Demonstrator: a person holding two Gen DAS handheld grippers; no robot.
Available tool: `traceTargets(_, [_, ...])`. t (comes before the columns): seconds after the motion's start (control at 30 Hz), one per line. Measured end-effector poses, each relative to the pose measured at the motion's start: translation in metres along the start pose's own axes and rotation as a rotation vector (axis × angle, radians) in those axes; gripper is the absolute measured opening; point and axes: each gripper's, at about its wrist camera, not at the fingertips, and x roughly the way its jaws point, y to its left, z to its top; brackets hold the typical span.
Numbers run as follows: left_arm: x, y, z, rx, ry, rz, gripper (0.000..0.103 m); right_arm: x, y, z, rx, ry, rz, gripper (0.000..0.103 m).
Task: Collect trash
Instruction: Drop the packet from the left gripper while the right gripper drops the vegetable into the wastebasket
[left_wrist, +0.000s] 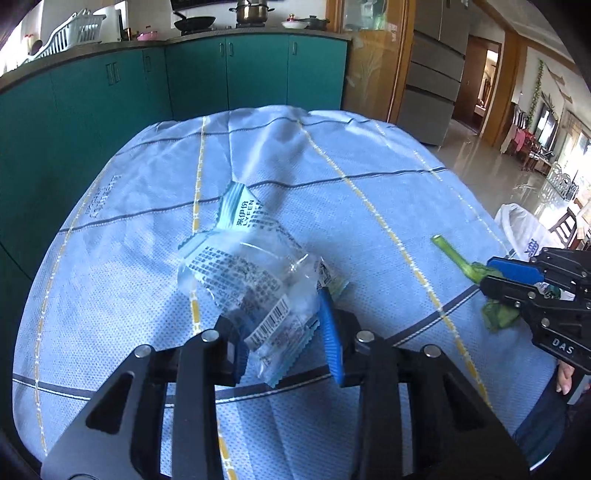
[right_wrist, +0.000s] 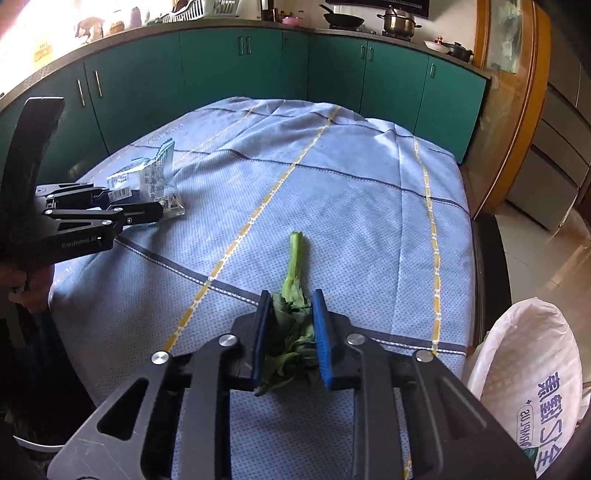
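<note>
A clear plastic snack wrapper (left_wrist: 243, 273) with teal print lies on the blue checked tablecloth (left_wrist: 369, 192). My left gripper (left_wrist: 284, 325) has its blue pads on both sides of the wrapper's near end and pinches it. The wrapper also shows in the right wrist view (right_wrist: 155, 177), with the left gripper (right_wrist: 147, 208) on it. A green vegetable stalk (right_wrist: 293, 291) with wilted leaves lies on the cloth. My right gripper (right_wrist: 290, 306) is shut on its leafy end, and its stem points away. In the left wrist view the right gripper (left_wrist: 495, 275) holds the stalk (left_wrist: 448, 253).
A white plastic bag (right_wrist: 532, 373) with blue print stands open beside the table's right edge, also in the left wrist view (left_wrist: 521, 229). Teal kitchen cabinets (right_wrist: 236, 74) curve behind the table. A wooden door frame (right_wrist: 513, 110) and tiled floor lie to the right.
</note>
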Motion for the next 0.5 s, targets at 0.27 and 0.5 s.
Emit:
traceTargets(0.27, [-0.032,-0.011,0.014,0.017,-0.089,-0.025,0.034,-0.023,-0.014,0.005,0.065,-0.097,-0.011,0.012])
traceTargets(0.5, [-0.043,-0.028,0.019,0.048,-0.11,-0.047,0.034,-0.022,-0.023,-0.001,0.091,-0.071,-0.028,0.015])
